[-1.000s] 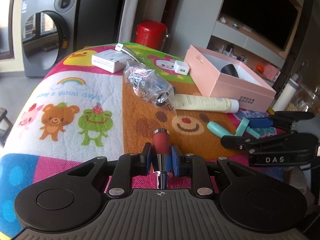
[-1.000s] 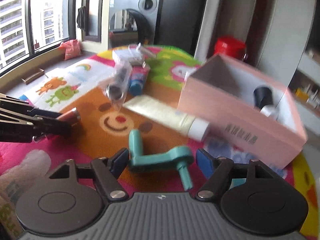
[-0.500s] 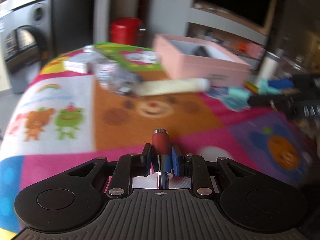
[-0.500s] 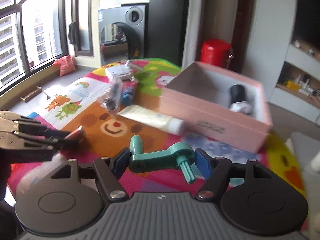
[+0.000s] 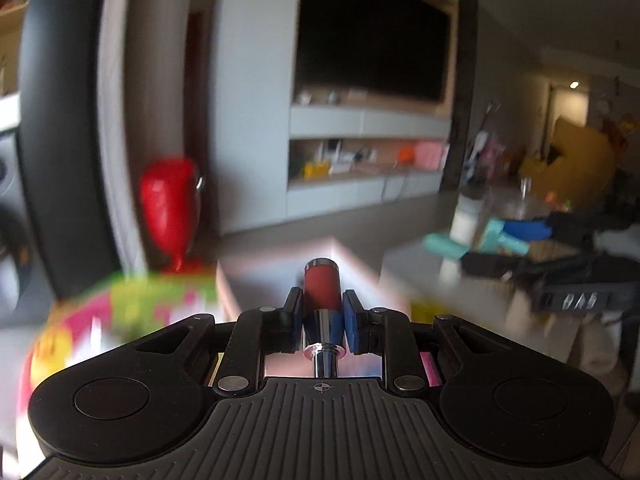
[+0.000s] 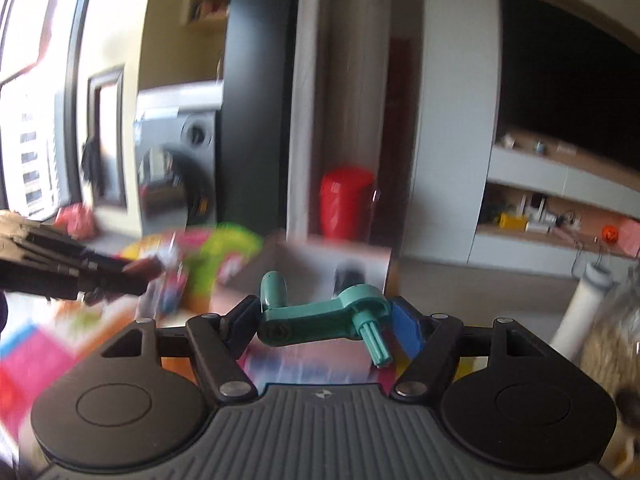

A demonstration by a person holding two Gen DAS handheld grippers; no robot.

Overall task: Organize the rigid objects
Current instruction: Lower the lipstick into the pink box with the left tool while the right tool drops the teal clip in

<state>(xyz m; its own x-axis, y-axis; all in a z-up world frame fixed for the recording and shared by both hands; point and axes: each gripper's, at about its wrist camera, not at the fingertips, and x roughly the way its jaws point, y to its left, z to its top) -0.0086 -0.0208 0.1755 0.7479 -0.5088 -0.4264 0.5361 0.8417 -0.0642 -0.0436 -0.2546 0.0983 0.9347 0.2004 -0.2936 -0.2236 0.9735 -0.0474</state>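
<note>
- The bench [image 6: 36, 360] under its bright cartoon cover is heavily blurred in both views.
- A pink box [image 6: 312, 258] sits open on it, ahead of both tools – a dark item inside, too blurred to name.
- The right hand-held gripper [image 6: 326, 326] clamps a teal crank [image 6: 320, 314] crosswise, raised above the bench.
- The left hand-held gripper [image 5: 320, 316] is clenched on a red-and-chrome tube [image 5: 321, 292], pointing at the box.

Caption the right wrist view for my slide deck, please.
Right gripper carries a teal crank handle toward the blurred pink box.
</note>
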